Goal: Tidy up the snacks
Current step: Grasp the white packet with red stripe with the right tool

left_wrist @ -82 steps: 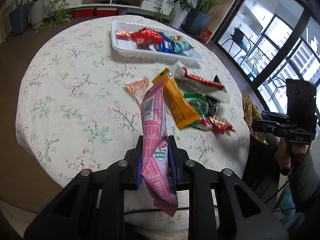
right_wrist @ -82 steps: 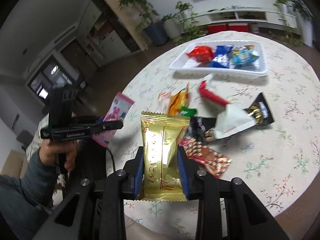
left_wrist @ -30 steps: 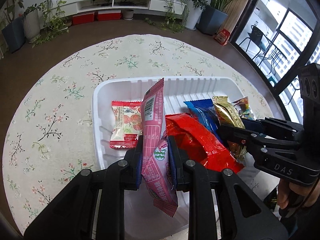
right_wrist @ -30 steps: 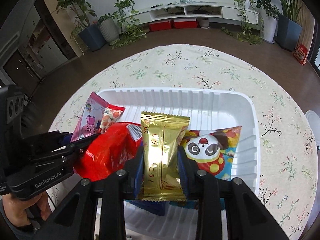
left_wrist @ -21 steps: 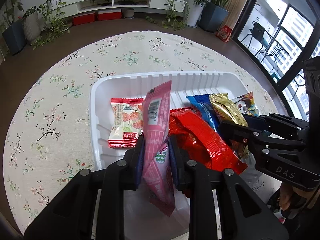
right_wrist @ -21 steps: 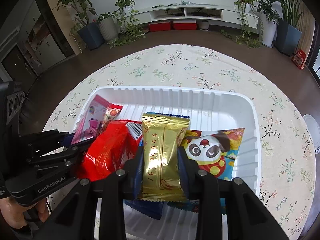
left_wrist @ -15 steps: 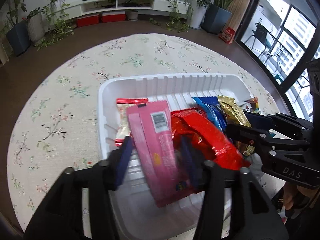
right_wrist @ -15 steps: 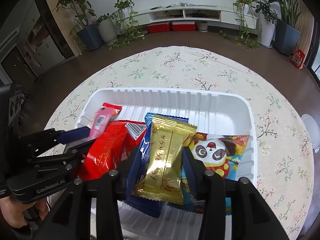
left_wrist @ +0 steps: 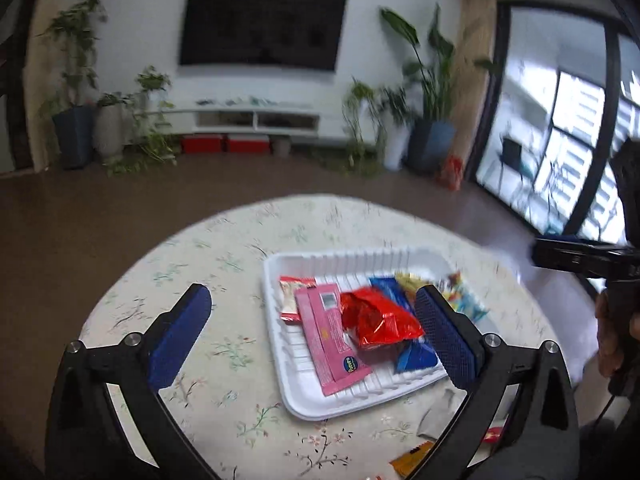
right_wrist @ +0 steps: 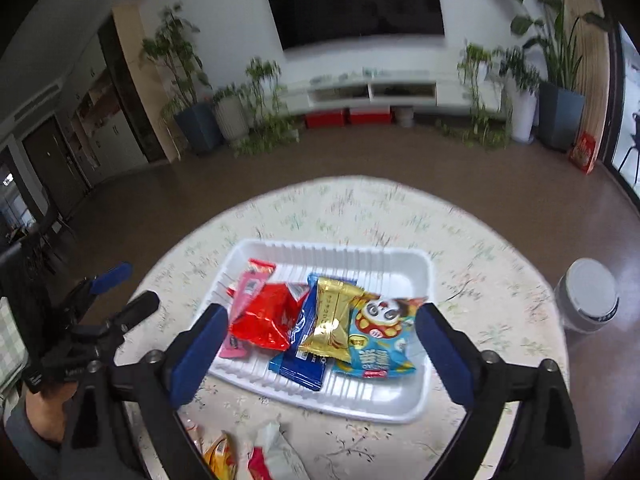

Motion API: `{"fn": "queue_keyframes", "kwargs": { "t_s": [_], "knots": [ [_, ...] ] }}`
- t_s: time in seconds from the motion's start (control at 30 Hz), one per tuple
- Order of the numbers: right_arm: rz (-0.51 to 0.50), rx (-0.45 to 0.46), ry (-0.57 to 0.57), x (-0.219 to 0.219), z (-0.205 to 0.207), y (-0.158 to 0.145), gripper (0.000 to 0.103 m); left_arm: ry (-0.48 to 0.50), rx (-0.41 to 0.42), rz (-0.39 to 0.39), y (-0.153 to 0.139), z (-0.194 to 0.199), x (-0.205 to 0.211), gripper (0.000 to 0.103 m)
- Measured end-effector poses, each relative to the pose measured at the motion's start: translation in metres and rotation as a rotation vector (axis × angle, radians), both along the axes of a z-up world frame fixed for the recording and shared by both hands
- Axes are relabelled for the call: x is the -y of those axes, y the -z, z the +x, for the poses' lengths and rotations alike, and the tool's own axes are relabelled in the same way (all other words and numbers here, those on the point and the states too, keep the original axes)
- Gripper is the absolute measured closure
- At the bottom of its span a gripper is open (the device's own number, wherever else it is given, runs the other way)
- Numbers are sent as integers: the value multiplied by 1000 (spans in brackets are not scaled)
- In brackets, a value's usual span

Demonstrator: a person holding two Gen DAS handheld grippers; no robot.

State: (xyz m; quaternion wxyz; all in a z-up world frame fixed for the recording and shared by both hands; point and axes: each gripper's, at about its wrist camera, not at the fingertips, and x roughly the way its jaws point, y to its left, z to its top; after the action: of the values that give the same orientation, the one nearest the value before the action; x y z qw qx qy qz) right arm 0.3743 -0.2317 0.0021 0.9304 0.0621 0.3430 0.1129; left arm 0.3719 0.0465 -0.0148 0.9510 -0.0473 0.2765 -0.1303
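Both releases are in: the left hand-held gripper (left_wrist: 312, 336) has its blue-padded jaws spreading wide with nothing pinched between them, and the right hand-held gripper (right_wrist: 320, 344) is opening just the same, empty as well. A second ago each was clamped on a packet; now the long pink foil snack bar (left_wrist: 330, 340) lies flat in the white ribbed plastic tray (left_wrist: 304, 400), toward its left side, with its near end reaching toward the tray's front rim. The crinkled gold foil snack packet (right_wrist: 334, 320) has dropped near the tray's middle, lying across the dark blue wrapper (right_wrist: 300, 356) and touching the light blue panda-print bag (right_wrist: 380, 336) to its right. Between pink and gold sits the shiny red foil bag (right_wrist: 266, 320), and at the tray's far-left corner a small red-and-white candy packet (left_wrist: 291, 294) peeks out from behind the pink bar. Both grippers have lifted up and back from the tray, so the whole load shows beneath them. That reads as two more snacks organized. The job is not finished, though: in front of the tray, on the round floral-clothed surface (right_wrist: 480, 240), an orange wrapper (right_wrist: 218, 456) and red and white ones beside it wait loose. I'd judge the next pickups come from there.
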Motion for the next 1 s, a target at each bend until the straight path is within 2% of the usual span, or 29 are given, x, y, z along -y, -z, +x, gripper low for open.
{"fn": "queue_keyframes", "kwargs": {
  "t_s": [0.07, 0.13, 0.2, 0.27, 0.37, 0.47, 0.53, 0.6, 0.67, 0.73, 0.83, 0.9, 1.0],
  "knots": [
    [15, 91, 6, 9, -32, -17, 0, -42, -45, -45, -3, -18, -13, 0],
    [38, 176, 16, 20, -66, -31, 0, -60, -136, -52, 0, -31, -21, 0],
    [70, 243, 35, 30, -99, -36, 0, -69, -222, -65, 11, -46, -26, 0],
    [97, 264, 52, 36, -123, -31, 0, -94, -249, -103, 23, -66, -32, 0],
    [109, 215, 61, 39, -147, -13, 0, -114, -277, -135, 37, -98, -36, 0],
    [169, 150, 58, 47, -168, 8, 0, -105, -268, -134, 47, -133, -35, 0],
    [239, 96, 56, 53, -180, 23, 0, -101, -249, -117, 53, -156, -29, 1],
    [354, 8, 65, 60, -192, 44, 0, -74, -240, -100, 61, -175, -19, 1],
    [453, -68, 68, 59, -204, 65, 1, -36, -253, -90, 71, -192, -10, 1],
    [501, -127, 79, 56, -215, 80, 3, -10, -281, -104, 80, -204, -3, 1],
    [509, -163, 79, 50, -228, 94, 4, 11, -333, -105, 89, -217, 7, 1],
    [492, -181, 90, 47, -232, 97, 13, 6, -326, -88, 91, -224, 13, 1],
    [450, -209, 83, 41, -234, 100, 15, 20, -322, -77, 88, -226, 20, 1]
  ]
}}
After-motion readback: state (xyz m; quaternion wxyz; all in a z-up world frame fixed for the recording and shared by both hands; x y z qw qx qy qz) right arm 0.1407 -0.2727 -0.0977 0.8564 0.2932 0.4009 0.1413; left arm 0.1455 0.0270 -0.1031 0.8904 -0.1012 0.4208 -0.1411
